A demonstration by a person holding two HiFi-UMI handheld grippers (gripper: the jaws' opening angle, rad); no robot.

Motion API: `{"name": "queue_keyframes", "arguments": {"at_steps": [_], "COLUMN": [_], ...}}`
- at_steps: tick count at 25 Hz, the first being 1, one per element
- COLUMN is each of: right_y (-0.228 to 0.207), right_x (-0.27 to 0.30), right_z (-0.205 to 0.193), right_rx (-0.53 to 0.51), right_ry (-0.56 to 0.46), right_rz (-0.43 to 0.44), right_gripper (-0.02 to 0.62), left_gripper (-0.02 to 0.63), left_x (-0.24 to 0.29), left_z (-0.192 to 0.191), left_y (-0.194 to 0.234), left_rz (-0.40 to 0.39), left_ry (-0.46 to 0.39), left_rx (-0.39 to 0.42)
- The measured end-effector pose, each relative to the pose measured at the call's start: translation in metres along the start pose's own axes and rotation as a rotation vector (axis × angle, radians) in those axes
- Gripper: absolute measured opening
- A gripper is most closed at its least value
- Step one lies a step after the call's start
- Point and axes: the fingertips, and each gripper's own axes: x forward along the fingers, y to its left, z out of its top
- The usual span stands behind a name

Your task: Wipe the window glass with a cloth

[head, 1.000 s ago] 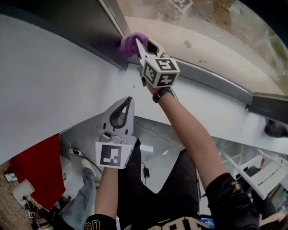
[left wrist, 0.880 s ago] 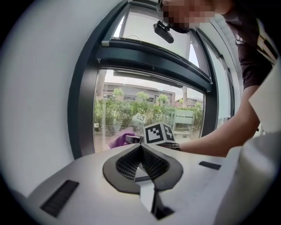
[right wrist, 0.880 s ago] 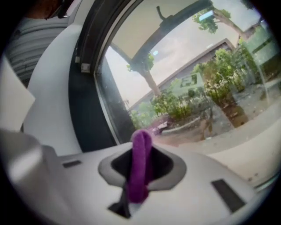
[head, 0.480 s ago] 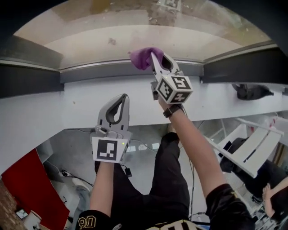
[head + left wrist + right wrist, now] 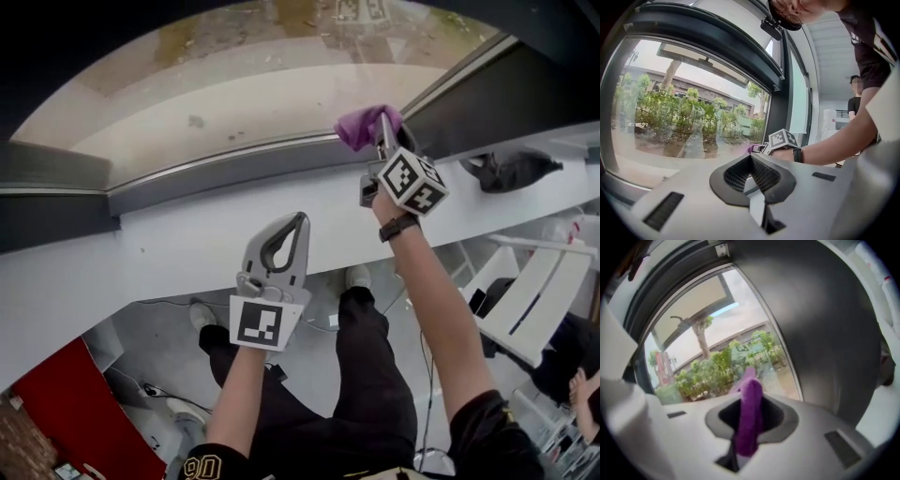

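A purple cloth [image 5: 367, 125] is pinched in my right gripper [image 5: 382, 127], which presses it against the window glass [image 5: 234, 84] at the pane's lower right corner, beside the dark frame upright [image 5: 506, 80]. In the right gripper view the cloth [image 5: 749, 414] stands folded between the shut jaws, its tip at the glass [image 5: 708, 343]. My left gripper [image 5: 298, 221] is shut and holds nothing, hovering over the white sill [image 5: 169, 244] short of the glass. In the left gripper view the right gripper's marker cube [image 5: 784, 139] and cloth [image 5: 751, 148] show ahead of the glass [image 5: 670, 108].
A dark frame rail [image 5: 216, 173] runs along the pane's bottom edge. A dark object [image 5: 511, 169] lies on the sill to the right. A white slatted rack [image 5: 525, 300] and a red panel [image 5: 56, 412] stand below. Another person [image 5: 855, 93] stands far off.
My right gripper has swept the cloth along the bottom of the glass from the left frame corner to the right one. The left gripper stayed shut over the sill, shifting slightly right.
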Motion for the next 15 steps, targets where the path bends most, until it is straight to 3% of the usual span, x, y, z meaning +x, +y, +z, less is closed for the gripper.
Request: {"name": "queue_keyframes", "arguments": {"at_steps": [3, 5, 15], "right_y": [0.006, 0.035, 0.342], "right_x": [-0.001, -0.002, 0.011], "right_z": [-0.003, -0.02, -0.168], "right_rx": [0.008, -0.019, -0.146], "right_ry": [-0.011, 0.01, 0.171], "right_rz": [-0.008, 0.032, 0.457], "right_gripper": [0.072, 0.072, 0.072], "left_gripper": [0.015, 0.015, 0.015], "left_x": [-0.018, -0.038, -0.19], "left_z": [-0.005, -0.009, -0.006], "left_y": [0.009, 0.029, 0.188], "left_rz": [0.013, 0.048, 0.275], "left_ry": [0.026, 0.036, -0.012], "left_rx": [0.011, 0.009, 0.113]}}
